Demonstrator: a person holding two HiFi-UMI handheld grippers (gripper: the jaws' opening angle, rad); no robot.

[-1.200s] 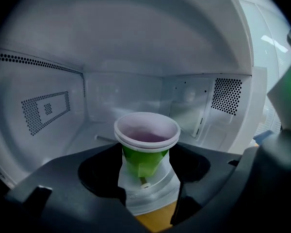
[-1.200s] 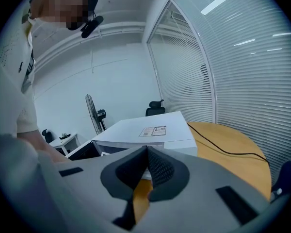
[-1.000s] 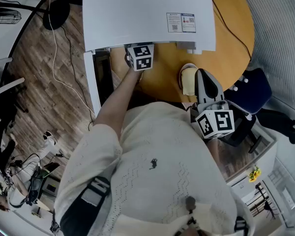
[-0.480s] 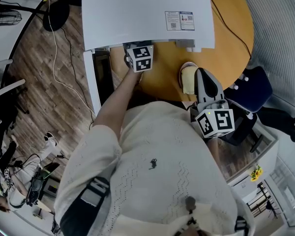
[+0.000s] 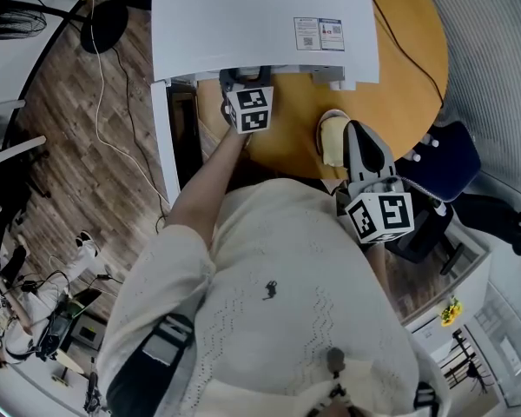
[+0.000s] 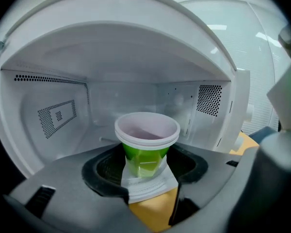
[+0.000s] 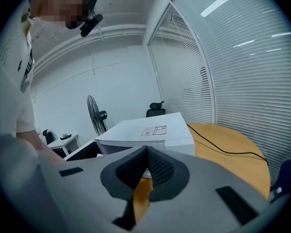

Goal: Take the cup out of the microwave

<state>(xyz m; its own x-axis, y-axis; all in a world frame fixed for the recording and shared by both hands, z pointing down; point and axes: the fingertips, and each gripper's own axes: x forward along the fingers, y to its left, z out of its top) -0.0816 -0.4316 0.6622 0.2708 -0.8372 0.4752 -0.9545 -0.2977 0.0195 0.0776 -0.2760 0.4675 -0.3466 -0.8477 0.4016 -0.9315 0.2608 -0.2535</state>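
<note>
A green cup with a wide white rim stands upright at the front of the white microwave's open cavity. My left gripper is shut on the cup, its dark pads pressing on both sides of the green body. In the head view the left gripper reaches under the microwave's front edge, and its jaws and the cup are hidden there. My right gripper is shut with nothing in it. It hovers over the wooden table's near edge, right of the microwave.
The microwave door stands open at the left. The round wooden table carries a black cable. A dark blue chair is at the right. A fan stands behind the microwave.
My left gripper has drawn back a little from the microwave's opening, so more of its body shows. The right gripper has stayed where it was.
</note>
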